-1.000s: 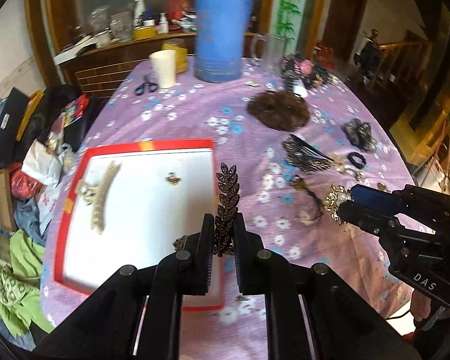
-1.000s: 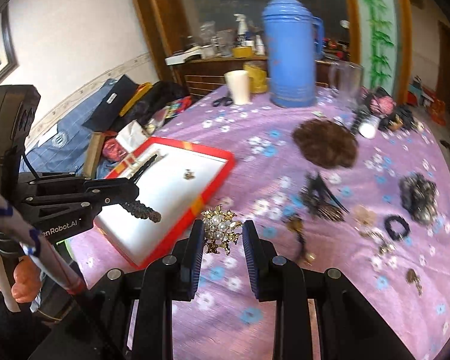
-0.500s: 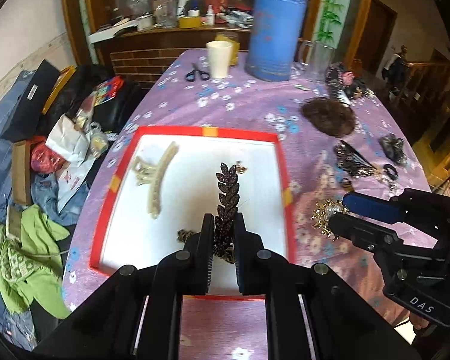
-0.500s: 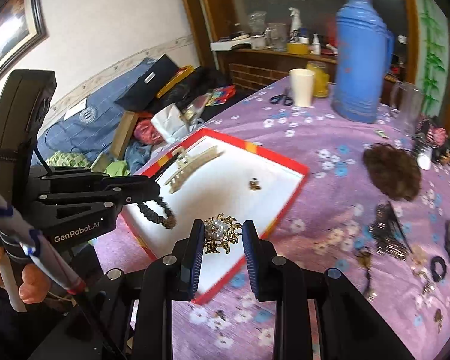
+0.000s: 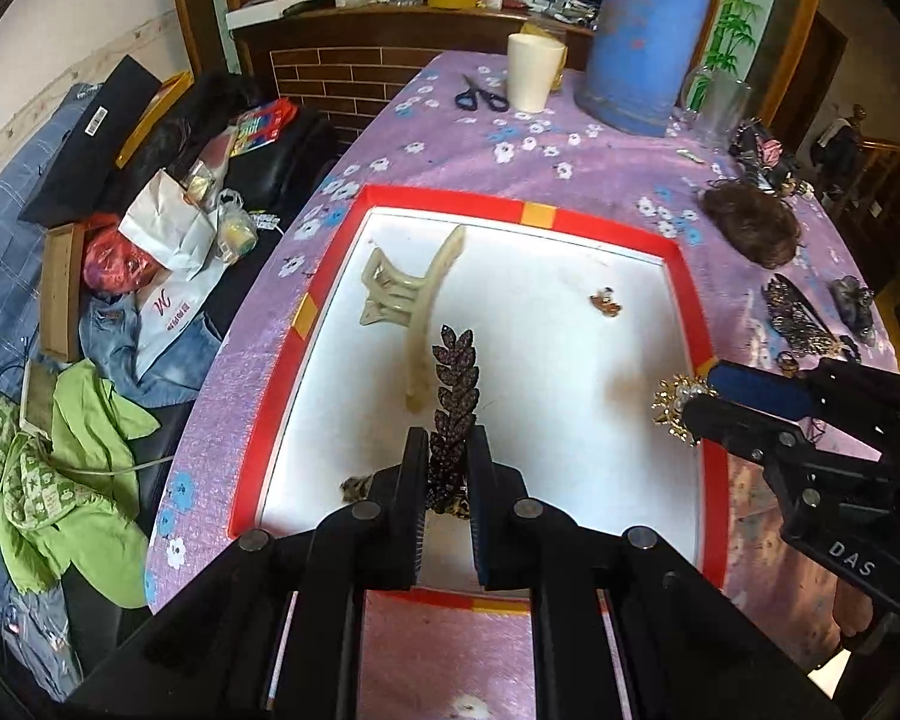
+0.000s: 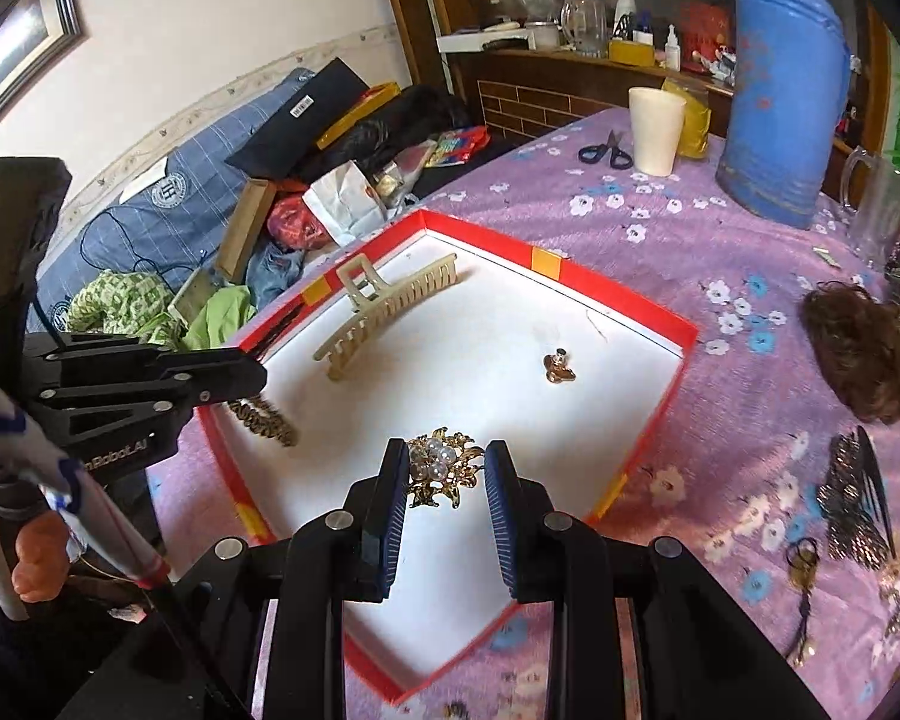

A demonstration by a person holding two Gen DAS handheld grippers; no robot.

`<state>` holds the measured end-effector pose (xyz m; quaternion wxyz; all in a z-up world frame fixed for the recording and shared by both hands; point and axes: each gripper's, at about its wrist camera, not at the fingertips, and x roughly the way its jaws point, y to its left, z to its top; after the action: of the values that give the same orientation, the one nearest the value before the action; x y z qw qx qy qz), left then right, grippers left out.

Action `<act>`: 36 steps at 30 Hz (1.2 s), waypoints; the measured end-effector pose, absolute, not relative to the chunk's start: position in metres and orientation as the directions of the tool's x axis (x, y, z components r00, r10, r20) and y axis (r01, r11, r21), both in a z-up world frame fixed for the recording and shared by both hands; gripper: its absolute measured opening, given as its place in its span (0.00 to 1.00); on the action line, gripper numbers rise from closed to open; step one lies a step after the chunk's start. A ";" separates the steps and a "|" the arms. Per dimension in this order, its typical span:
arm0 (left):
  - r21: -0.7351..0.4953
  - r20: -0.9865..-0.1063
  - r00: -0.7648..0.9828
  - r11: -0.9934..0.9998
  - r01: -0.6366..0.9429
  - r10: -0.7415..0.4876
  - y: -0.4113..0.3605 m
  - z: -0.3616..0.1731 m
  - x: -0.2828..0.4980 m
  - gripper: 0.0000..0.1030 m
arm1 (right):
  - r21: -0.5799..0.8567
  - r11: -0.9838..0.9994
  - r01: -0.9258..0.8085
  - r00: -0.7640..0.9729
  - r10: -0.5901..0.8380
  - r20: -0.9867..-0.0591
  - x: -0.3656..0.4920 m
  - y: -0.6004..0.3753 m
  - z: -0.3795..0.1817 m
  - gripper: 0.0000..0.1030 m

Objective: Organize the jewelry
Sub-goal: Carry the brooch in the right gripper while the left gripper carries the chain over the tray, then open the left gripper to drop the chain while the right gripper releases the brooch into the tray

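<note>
Both hand-held grippers now stand over the shallow white tray with the red rim (image 5: 612, 228); one second earlier both were over the purple flowered cloth of the bench (image 5: 600, 168), to the right of the tray, and half a second earlier only the left one had reached it. Both have also come lower toward the tray floor.

The left hand-held gripper (image 5: 447, 468) is clamped narrow on the dark beaded leaf-shaped hair clip (image 5: 455, 396); the clip stands up out of the pads, above the near half of the tray, apart from the floor as far as can be judged. The right hand-held gripper (image 6: 447, 480) is closed on the gold brooch with pearl beads (image 6: 441, 471), which hangs above the near right part of the tray, just inside the rim.

Already lying in the tray: the long beige plastic claw clip (image 5: 417, 306) and the small gold charm (image 6: 558, 367). On the bench outside the tray lie the brown hair piece (image 6: 858, 354), the black and gold comb (image 6: 858, 504) and smaller items.

Judgement: the carry phase is complete for both pieces. The step in hand is set-down. Each piece needs a bare patch of floor, clear of the claw clip and of the other gripper, before the jaws release. The bench items are left to collect
</note>
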<state>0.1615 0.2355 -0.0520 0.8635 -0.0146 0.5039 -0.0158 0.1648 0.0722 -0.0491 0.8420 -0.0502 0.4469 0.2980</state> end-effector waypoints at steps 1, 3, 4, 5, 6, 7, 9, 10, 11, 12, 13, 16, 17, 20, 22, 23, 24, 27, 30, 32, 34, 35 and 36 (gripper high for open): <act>-0.038 -0.873 0.487 0.999 0.010 -0.038 0.237 -0.055 0.164 0.11 | 0.181 0.818 -0.546 0.421 0.455 -0.785 0.167 0.074 -0.051 0.28; -0.039 -0.876 0.481 0.999 0.010 -0.039 0.240 -0.059 0.168 0.11 | 0.175 0.821 -0.543 0.420 0.447 -0.790 0.174 0.078 -0.055 0.28; -0.039 -0.879 0.476 0.999 0.011 -0.040 0.240 -0.062 0.171 0.11 | 0.176 0.821 -0.544 0.418 0.447 -0.791 0.177 0.080 -0.057 0.28; -0.036 -0.881 0.472 0.999 0.013 -0.038 0.241 -0.064 0.173 0.11 | 0.176 0.820 -0.545 0.416 0.447 -0.792 0.179 0.082 -0.059 0.28; -0.036 -0.882 0.470 0.999 0.014 -0.039 0.241 -0.066 0.175 0.11 | 0.172 0.821 -0.544 0.416 0.442 -0.795 0.182 0.084 -0.061 0.28; -0.038 -0.884 0.467 0.999 0.014 -0.040 0.241 -0.068 0.177 0.11 | 0.168 0.821 -0.545 0.416 0.439 -0.796 0.184 0.086 -0.063 0.28; -0.039 -0.885 0.463 0.999 0.013 -0.040 0.241 -0.071 0.179 0.11 | 0.168 0.822 -0.544 0.411 0.436 -0.801 0.188 0.088 -0.067 0.28; -0.040 -0.884 0.465 0.999 0.011 -0.040 0.243 -0.071 0.178 0.11 | 0.170 0.822 -0.544 0.408 0.435 -0.803 0.190 0.089 -0.069 0.28; -0.046 -0.883 0.467 0.999 0.008 -0.044 0.244 -0.070 0.178 0.11 | 0.169 0.822 -0.543 0.406 0.434 -0.804 0.191 0.090 -0.071 0.28; -0.049 -0.882 0.470 0.999 0.004 -0.045 0.246 -0.070 0.177 0.11 | 0.169 0.823 -0.543 0.404 0.433 -0.806 0.192 0.091 -0.072 0.28; -0.050 -0.880 0.473 0.999 -0.002 -0.043 0.248 -0.069 0.175 0.11 | 0.172 0.822 -0.543 0.402 0.434 -0.806 0.192 0.091 -0.073 0.28; -0.047 -0.882 0.471 0.999 -0.022 -0.031 0.255 -0.070 0.173 0.11 | 0.168 0.822 -0.545 0.400 0.431 -0.809 0.193 0.093 -0.075 0.28; -0.040 -0.883 0.469 0.999 -0.029 -0.022 0.257 -0.071 0.174 0.11 | 0.165 0.823 -0.544 0.402 0.428 -0.810 0.194 0.093 -0.076 0.28; -0.040 -0.891 0.453 0.998 -0.052 -0.012 0.265 -0.079 0.178 0.11 | 0.167 0.824 -0.541 0.401 0.428 -0.810 0.196 0.093 -0.078 0.28; -0.035 -0.895 0.445 0.997 -0.064 -0.002 0.269 -0.084 0.181 0.11 | 0.162 0.826 -0.541 0.403 0.423 -0.812 0.196 0.094 -0.080 0.28; -0.034 -0.896 0.443 0.997 -0.066 -0.001 0.270 -0.086 0.182 0.11 | 0.160 0.826 -0.540 0.403 0.421 -0.813 0.196 0.094 -0.080 0.28; -0.036 -0.899 0.438 0.997 -0.066 -0.003 0.271 -0.088 0.183 0.11 | 0.158 0.827 -0.539 0.404 0.419 -0.813 0.197 0.094 -0.081 0.28; -0.036 -0.902 0.431 0.997 -0.068 -0.003 0.274 -0.093 0.187 0.11 | 0.152 0.830 -0.537 0.409 0.413 -0.814 0.198 0.095 -0.082 0.28; -0.037 -0.906 0.423 0.997 -0.069 -0.004 0.276 -0.097 0.192 0.11 | 0.142 0.832 -0.536 0.411 0.404 -0.817 0.198 0.096 -0.083 0.28; -0.037 -0.908 0.420 0.997 -0.070 -0.004 0.277 -0.100 0.195 0.11 | 0.143 0.831 -0.537 0.410 0.405 -0.817 0.200 0.097 -0.084 0.28; -0.033 -0.909 0.417 0.997 -0.070 -0.001 0.277 -0.102 0.198 0.11 | 0.135 0.833 -0.537 0.412 0.399 -0.819 0.201 0.098 -0.085 0.28; -0.032 -0.910 0.416 0.997 -0.071 0.000 0.278 -0.103 0.199 0.11 | 0.128 0.834 -0.537 0.415 0.394 -0.820 0.201 0.099 -0.086 0.28; -0.031 -0.911 0.413 0.997 -0.073 0.002 0.278 -0.104 0.200 0.12 | 0.126 0.834 -0.538 0.415 0.392 -0.821 0.201 0.099 -0.087 0.28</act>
<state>0.2002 0.2781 -0.1040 0.8400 -0.0327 0.5411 0.0222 0.2012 0.0995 -0.0866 0.8373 -0.0788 0.4644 0.2775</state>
